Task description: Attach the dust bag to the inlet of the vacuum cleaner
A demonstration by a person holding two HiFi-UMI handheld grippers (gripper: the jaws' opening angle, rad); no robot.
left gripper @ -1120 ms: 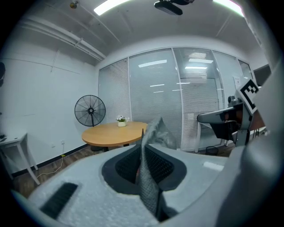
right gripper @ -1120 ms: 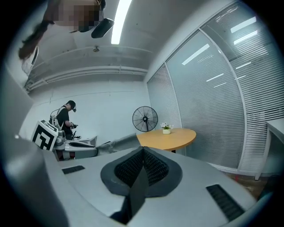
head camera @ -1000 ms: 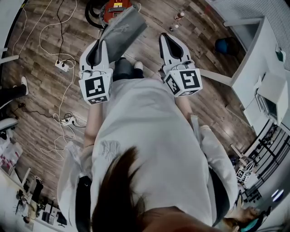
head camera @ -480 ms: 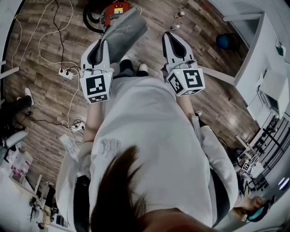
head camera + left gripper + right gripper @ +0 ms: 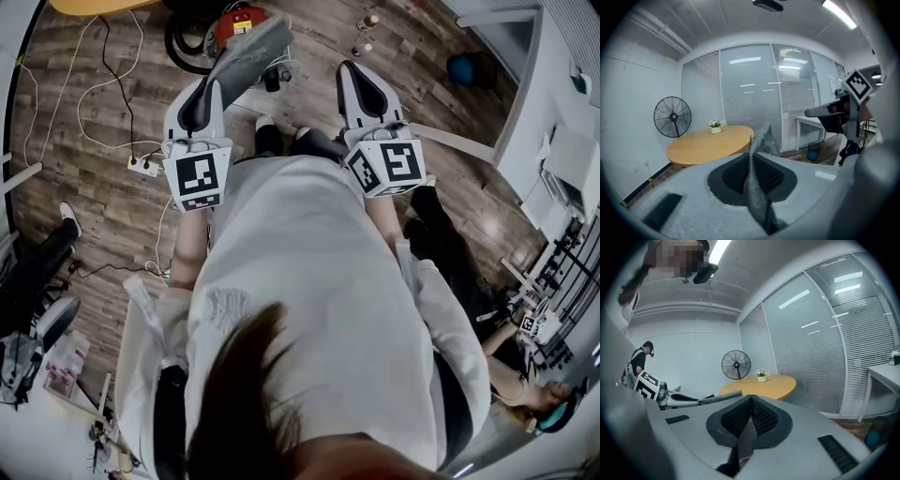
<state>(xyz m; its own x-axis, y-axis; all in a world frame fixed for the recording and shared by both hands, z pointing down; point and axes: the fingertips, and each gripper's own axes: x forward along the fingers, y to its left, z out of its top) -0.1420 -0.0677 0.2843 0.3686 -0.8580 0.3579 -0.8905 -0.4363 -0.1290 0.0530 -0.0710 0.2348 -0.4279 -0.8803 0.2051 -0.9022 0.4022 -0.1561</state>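
- Left hand-held gripper [image 5: 210, 89]: the jaws are nearly together and clamp the edge of the dust bag [image 5: 249, 52]. In the left gripper view the grey mesh fabric [image 5: 761, 140] stands upright between the two dark pads [image 5: 736, 174] and rises above them.
- Dust bag in the head view: upper middle of the frame, a flat grey sheet that runs from the left jaw tips up and to the right.
- The bag's far end lies in front of the vacuum cleaner [image 5: 236, 19]. I cannot tell whether the two touch.
- Vacuum cleaner: red body with a black hose [image 5: 181, 42], on the wooden floor [image 5: 84, 216] at the top edge of the frame.
- Right hand-held gripper [image 5: 352, 73]: the jaws are fully together with nothing between them. In the right gripper view the pads [image 5: 740, 416] meet along one line.
- The right hand-held gripper sits beside the bag, right of it, and apart from it.
- The right gripper view also shows the left hand-held gripper at centre left, with the bag [image 5: 723, 398] sticking out of it.
- Surroundings: a round wooden worktop [image 5: 710, 146] carries a small potted plant [image 5: 716, 126]. A standing fan [image 5: 672, 117] is just left of it.
- White cables and a power strip [image 5: 145, 166] lie on the floor at the left of the head view.
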